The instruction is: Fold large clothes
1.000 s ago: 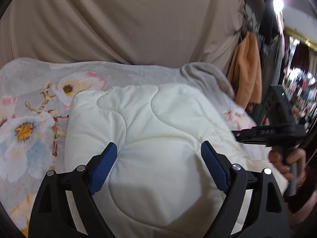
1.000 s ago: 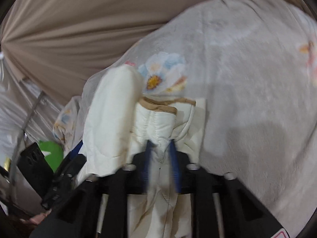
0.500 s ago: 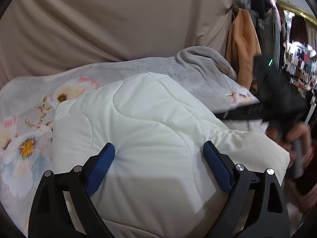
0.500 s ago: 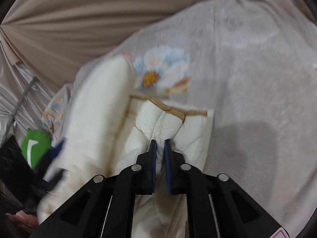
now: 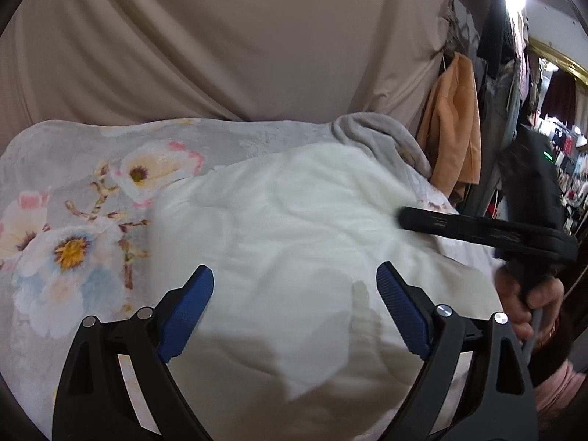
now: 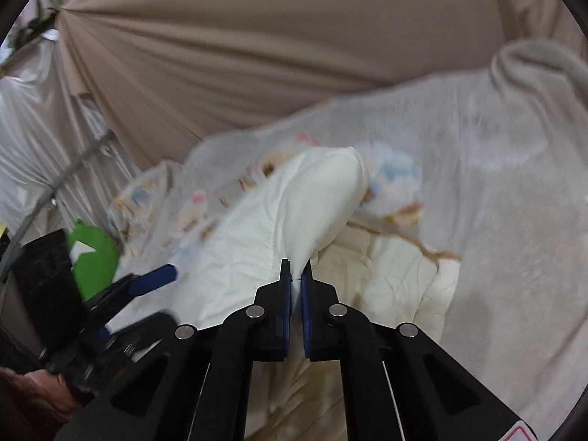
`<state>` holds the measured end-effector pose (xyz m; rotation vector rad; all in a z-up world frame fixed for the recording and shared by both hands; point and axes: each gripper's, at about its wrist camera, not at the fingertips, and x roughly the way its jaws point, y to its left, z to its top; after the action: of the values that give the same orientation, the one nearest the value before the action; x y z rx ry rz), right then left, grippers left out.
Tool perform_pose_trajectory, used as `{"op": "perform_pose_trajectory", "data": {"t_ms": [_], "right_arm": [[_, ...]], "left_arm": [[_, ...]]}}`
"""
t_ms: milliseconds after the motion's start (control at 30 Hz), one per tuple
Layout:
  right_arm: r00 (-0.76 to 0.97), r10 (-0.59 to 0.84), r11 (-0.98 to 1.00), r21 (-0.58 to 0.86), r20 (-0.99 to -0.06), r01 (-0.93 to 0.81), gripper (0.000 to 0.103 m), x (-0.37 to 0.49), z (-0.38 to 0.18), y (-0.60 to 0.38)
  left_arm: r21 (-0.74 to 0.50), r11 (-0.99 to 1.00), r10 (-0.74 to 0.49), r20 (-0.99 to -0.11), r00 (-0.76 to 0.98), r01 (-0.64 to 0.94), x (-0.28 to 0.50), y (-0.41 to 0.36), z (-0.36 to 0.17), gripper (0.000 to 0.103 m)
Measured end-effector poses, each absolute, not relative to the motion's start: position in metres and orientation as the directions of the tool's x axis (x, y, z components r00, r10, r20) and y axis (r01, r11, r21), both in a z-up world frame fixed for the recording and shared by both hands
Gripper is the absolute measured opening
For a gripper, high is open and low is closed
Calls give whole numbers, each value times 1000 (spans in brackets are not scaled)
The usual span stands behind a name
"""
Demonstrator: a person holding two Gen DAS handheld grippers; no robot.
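A cream quilted jacket (image 5: 294, 242) lies in a thick bundle on a grey flowered blanket (image 5: 73, 228). My left gripper (image 5: 294, 294) is open and hovers just above the jacket's near part, with nothing between its blue pads. My right gripper (image 6: 296, 275) is shut on a fold of the jacket (image 6: 294, 213) and holds that layer lifted over the rest. The right gripper also shows in the left wrist view (image 5: 477, 228), reaching in from the right. The left gripper shows in the right wrist view (image 6: 147, 283) at the left.
A beige draped curtain (image 5: 239, 36) backs the bed. An orange garment (image 5: 452, 125) and dark clothes hang at the right. The blanket (image 6: 514, 183) spreads wide to the right of the jacket. A green object (image 6: 95, 257) sits at the left.
My right gripper has lifted the pinched fold and carried it over the jacket toward the left. The left gripper stayed open above the jacket, shifting slightly.
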<state>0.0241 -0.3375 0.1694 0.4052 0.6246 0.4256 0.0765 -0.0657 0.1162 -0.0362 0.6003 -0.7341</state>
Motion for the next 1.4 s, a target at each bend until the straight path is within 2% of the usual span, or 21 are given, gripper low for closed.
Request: {"op": "perform_pose_trajectory", "data": {"t_ms": [33, 100, 167, 200, 233, 267, 333, 467, 533, 567, 600, 767, 900, 1000, 1067, 1133, 1200, 1233, 1300, 1400], "right_arm": [[753, 471, 846, 478, -459, -238, 4, 6, 172, -345], [765, 413, 865, 476, -494, -159, 4, -8, 154, -357], [714, 400, 850, 525, -574, -54, 4, -2, 106, -372], [689, 414, 832, 555, -594, -22, 2, 4, 80, -375], [683, 424, 818, 576, -594, -7, 2, 7, 65, -377], [678, 447, 791, 612, -583, 5, 2, 9, 60, -381], [682, 432, 812, 583, -590, -10, 4, 7, 77, -381], [738, 404, 802, 598, -540, -2, 16, -10, 109, -396], [756, 375, 801, 598, -536, 27, 29, -17, 116, -405], [750, 377, 794, 606, -544, 40, 45, -18, 115, -407], [736, 382, 790, 611, -559, 54, 52, -15, 112, -408], [626, 466, 761, 644, -625, 77, 55, 12, 78, -393], [614, 478, 755, 651, -628, 79, 62, 21, 71, -386], [600, 516, 720, 689, -612, 83, 64, 25, 64, -387], [598, 526, 707, 702, -604, 87, 64, 27, 61, -386], [601, 523, 708, 701, -604, 88, 57, 29, 62, -382], [621, 508, 720, 690, -597, 74, 33, 26, 72, -375], [633, 489, 740, 669, -600, 63, 31, 25, 80, -370], [660, 478, 761, 649, -579, 18, 25, 23, 97, -358], [678, 500, 761, 647, -538, -48, 24, 27, 109, -339]], "left_arm": [[-239, 751, -639, -500, 585, 615, 75, -63, 120, 88], [-231, 754, -631, -515, 580, 615, 72, -66, 118, 88], [-211, 755, -612, -566, 552, 621, 74, -81, 102, 88], [-199, 760, -590, -609, 530, 619, 77, -93, 86, 88], [-162, 771, -568, -612, 550, 615, 75, -101, 75, 90], [-93, 796, -522, -607, 599, 598, 71, -109, 68, 90], [-85, 811, -496, -626, 602, 579, 72, -110, 64, 92], [-235, 812, -539, -654, 530, 535, 86, -75, 80, 90], [-309, 814, -558, -651, 515, 491, 90, -46, 88, 94], [-336, 815, -563, -651, 509, 472, 92, -34, 90, 95], [-371, 815, -570, -656, 495, 446, 96, -18, 89, 97], [-551, 757, -651, -681, 335, 352, 117, 3, 49, 98], [-725, 612, -788, -590, 174, 316, 128, -8, 17, 98], [-755, 570, -817, -562, 128, 324, 132, -24, 12, 98], [-718, 590, -800, -583, 144, 369, 128, -35, 20, 98], [-681, 606, -785, -597, 167, 411, 124, -39, 31, 87], [-626, 621, -768, -606, 208, 471, 118, -38, 49, 74], [-609, 622, -766, -602, 223, 492, 116, -35, 59, 68], [-566, 630, -759, -592, 270, 531, 110, -26, 78, 66], [-433, 680, -714, -573, 402, 592, 96, -9, 105, 67]]}}
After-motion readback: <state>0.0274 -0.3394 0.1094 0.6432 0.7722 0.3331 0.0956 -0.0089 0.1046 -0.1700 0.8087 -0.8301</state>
